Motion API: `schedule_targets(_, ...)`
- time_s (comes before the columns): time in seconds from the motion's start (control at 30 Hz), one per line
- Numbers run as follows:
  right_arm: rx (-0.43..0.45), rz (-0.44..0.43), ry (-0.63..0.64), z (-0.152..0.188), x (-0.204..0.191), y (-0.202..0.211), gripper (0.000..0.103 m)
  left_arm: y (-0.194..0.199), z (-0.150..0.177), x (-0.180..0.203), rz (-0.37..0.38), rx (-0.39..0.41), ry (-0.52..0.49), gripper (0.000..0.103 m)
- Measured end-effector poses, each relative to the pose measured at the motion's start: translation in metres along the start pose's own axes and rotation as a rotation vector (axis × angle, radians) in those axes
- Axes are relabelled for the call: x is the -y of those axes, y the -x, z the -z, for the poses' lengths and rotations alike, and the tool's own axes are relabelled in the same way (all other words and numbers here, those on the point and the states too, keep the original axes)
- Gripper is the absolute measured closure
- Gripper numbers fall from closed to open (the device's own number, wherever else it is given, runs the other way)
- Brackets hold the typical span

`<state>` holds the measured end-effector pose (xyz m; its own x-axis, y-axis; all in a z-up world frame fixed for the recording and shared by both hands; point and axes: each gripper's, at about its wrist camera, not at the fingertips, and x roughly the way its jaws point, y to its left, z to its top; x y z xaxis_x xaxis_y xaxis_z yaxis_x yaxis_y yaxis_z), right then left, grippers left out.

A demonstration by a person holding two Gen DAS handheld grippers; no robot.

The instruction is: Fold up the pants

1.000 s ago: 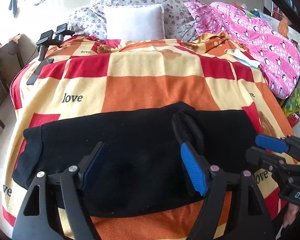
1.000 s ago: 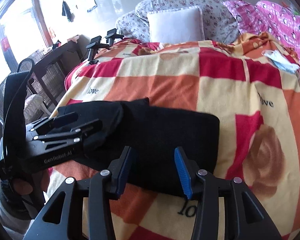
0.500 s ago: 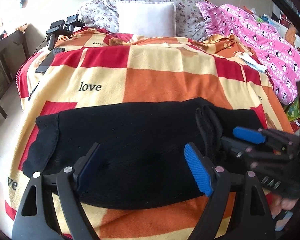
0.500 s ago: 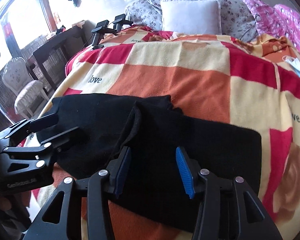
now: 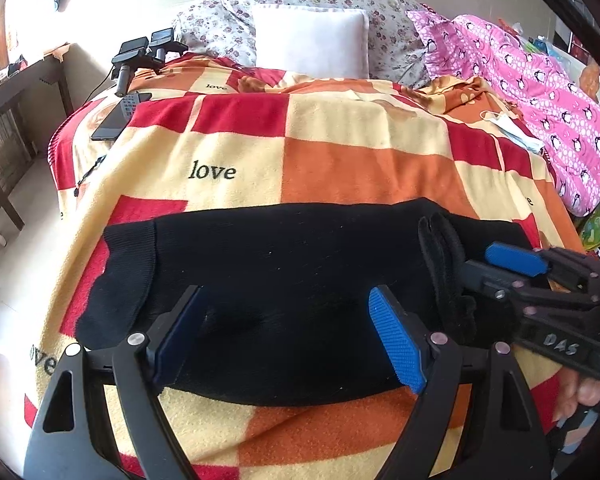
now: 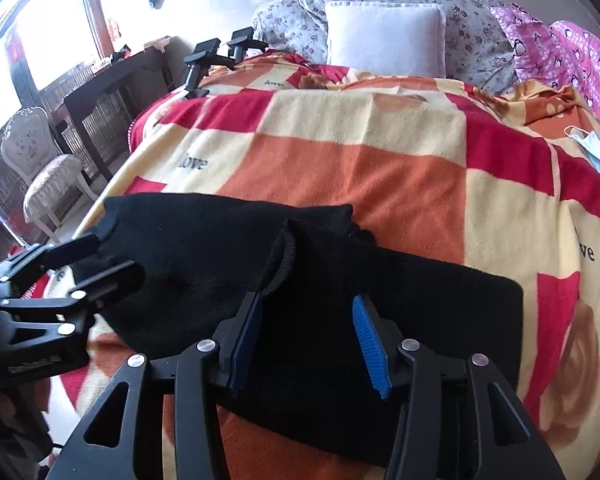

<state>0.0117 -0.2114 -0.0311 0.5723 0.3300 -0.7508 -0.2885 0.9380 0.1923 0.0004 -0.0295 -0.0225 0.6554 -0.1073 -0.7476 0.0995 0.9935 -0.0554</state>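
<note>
A: Grippers? 
B: Left gripper spread wide over the pants, empty. Right gripper about half open, also empty, above the same cloth. 
A: Pants? 
B: Black knit, flat across the blanket's near edge, a raised fold mid-length. 
A: Handling? 
B: Probably soft, light, floppy. I'd pinch the ribbed cuff and the opposite end. White pillow sits far behind.

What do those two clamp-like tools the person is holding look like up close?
Both are black plastic. The left gripper and right gripper each have two angled fingers with triangular cut-outs, silver rivets at the joints, and ribbed blue pads on the inner faces. Seen from the other camera, the right gripper's body bears white lettering, "DAS". No cables are visible.
</note>
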Motion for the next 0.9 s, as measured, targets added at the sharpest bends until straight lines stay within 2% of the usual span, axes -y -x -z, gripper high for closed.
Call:
schedule_targets(0.43, -0.012, -0.027, 0.003, 0.002, -0.011, -0.002, 0.053, 0.010, 0.004, -0.013, -0.011, 0.005, 0.025, 0.019)
schedule_targets(0.63, 0.017, -0.070, 0.010, -0.007, -0.020, 0.005, 0.047, 0.017, 0.009, -0.029, -0.009, -0.003, 0.066, 0.019)
schedule_targets(0.8, 0.009, -0.109, 0.016, -0.015, -0.029, -0.006, 0.044, 0.024, 0.017, -0.049, 0.003, -0.031, 0.118, 0.019)
schedule_targets(0.9, 0.016, -0.148, 0.048, -0.025, -0.044, -0.015, 0.038, 0.029, 0.026, -0.067, -0.013, -0.051, 0.156, 0.019)
